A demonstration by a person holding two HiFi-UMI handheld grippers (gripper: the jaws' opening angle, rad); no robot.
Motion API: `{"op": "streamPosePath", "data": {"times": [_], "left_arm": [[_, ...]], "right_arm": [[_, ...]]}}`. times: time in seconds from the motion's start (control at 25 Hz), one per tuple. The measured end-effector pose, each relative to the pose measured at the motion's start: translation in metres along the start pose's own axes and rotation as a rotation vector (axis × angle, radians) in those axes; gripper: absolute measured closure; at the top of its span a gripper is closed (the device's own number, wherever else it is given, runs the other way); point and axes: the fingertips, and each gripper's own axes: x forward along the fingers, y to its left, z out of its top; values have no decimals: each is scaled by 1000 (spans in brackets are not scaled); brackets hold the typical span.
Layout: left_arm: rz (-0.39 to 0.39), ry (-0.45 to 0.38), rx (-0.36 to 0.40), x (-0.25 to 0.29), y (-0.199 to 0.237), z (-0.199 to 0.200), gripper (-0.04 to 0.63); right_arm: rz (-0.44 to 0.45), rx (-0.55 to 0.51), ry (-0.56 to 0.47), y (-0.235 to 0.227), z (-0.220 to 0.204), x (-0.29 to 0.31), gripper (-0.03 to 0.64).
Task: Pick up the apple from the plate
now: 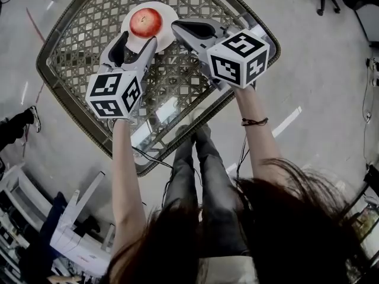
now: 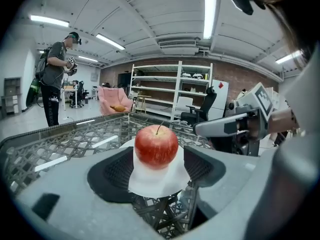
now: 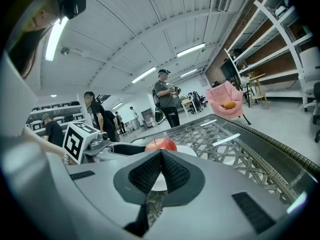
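Two handheld tools reach over a glass-topped lattice counter (image 1: 195, 99) as a person lines up to lift an apple. Nearest the person, the left tool (image 1: 140, 38) has its jaws spread and empty, its pads flanking the near rim of a white plate (image 1: 169, 12). The right tool (image 1: 175, 26), jaws pressed together on nothing, hangs just beside the plate's right edge. Just beyond the left tool's tips, the red apple (image 1: 146, 22) sits upright in the middle of the plate, untouched. The approach looks nearly complete, the grasp not yet made. The next move likely calls for easing the left tool forward until its pads bracket the apple's widest part, then closing gently, since the round fruit could roll.
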Motion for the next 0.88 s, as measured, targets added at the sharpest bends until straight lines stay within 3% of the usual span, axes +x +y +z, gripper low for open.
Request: {"op": "streamPosePath", "data": {"times": [0.2,0.88], "left_arm": [[-9,-22,14,5,3,5,232],[-82,-2,143,32,-1,10,161]], "right_arm": [[-3,0,-2,-2,1,1,607],[-9,8,-8,-10,1,5,607]]}}
